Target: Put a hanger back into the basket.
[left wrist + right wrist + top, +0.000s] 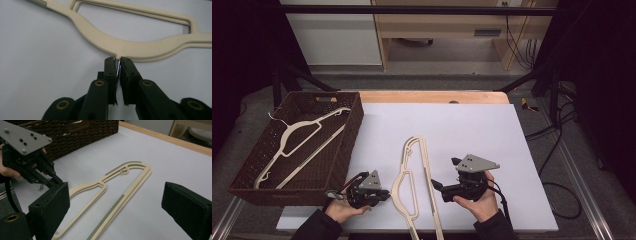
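A cream plastic hanger [412,175] lies flat on the white board [472,130], its long bar toward my right gripper. At the hanger's neck [117,51], my left gripper [118,60] is shut on the thin metal hook, a bright sliver between the jaws. The same gripper [386,193] sits at the hanger's left edge, and from the right gripper view [56,180] the hook's end pokes out under it. My right gripper [444,172] is open just right of the bar, jaws spread wide over the hanger [117,200], touching nothing.
A brown wicker basket [357,120] stands at the left, holding another cream hanger [297,135]; its wall [75,135] rises right behind my left gripper. The board's wooden far edge [432,96] runs along the back. Cables trail off at the right.
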`<state>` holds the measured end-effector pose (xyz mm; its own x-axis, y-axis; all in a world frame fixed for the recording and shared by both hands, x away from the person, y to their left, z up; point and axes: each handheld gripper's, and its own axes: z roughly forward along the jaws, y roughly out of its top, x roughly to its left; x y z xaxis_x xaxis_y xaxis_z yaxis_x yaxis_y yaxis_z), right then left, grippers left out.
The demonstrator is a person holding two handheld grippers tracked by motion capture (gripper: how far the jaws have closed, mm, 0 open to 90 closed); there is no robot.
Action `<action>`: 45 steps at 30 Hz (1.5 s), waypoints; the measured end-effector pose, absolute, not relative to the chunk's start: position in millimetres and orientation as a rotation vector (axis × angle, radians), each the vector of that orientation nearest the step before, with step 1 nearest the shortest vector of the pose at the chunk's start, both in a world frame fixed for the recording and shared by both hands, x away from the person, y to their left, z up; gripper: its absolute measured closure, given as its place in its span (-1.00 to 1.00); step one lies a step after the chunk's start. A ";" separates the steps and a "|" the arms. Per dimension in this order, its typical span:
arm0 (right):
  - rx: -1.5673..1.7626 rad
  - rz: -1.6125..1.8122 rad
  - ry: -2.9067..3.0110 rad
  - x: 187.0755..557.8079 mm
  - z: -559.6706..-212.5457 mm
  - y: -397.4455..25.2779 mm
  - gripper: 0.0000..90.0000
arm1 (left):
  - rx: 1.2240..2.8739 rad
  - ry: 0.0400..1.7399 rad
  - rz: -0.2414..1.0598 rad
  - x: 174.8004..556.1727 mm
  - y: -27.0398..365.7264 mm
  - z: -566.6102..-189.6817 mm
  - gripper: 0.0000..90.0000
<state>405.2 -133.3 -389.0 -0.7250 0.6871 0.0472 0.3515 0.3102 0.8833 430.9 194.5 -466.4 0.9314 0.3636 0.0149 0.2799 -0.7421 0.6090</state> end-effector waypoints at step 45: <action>0.835 1.358 2.394 401.6 -409.6 -99.9 -0.77 | 2.486 0.412 0.151 432.8 185.1 -458.7 0.97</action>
